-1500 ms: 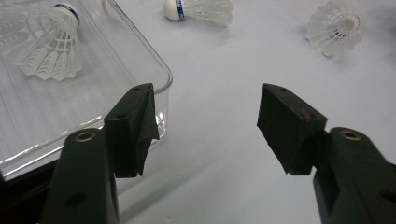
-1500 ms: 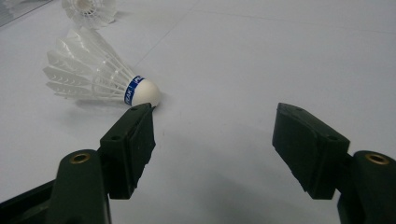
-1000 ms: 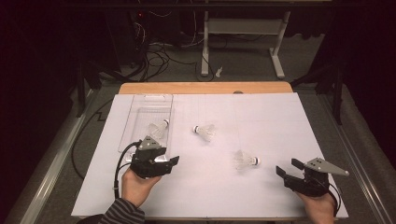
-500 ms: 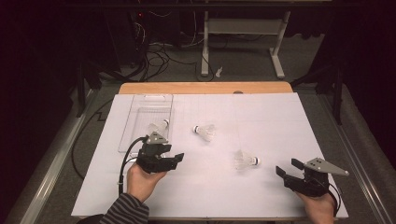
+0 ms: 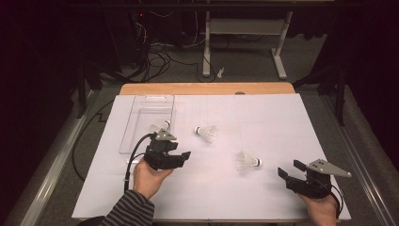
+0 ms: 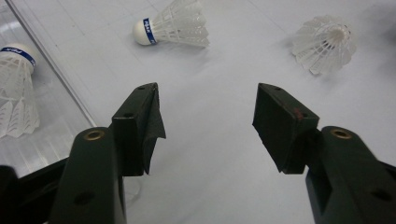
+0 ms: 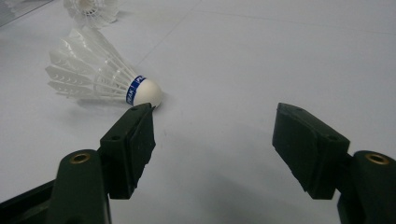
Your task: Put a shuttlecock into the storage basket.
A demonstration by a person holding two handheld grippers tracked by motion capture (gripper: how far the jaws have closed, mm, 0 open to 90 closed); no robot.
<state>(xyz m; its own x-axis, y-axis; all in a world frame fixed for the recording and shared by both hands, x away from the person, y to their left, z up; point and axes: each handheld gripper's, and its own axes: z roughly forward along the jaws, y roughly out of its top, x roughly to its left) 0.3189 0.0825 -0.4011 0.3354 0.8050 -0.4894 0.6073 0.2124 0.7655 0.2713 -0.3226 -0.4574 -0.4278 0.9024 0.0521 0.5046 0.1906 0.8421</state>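
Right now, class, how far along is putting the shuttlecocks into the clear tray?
Done: one shuttlecock lies in the clear tray. In hand: nothing; the left gripper and right gripper are both open. Left: two shuttlecocks on the white table, one mid-table and one nearer the right gripper.

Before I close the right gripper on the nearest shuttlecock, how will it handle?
The shuttlecock lies on its side, so a nudge would probably roll it in a curve around its rounded cork. Its thin feathers look light and crushable. The right gripper might better pinch the cork.
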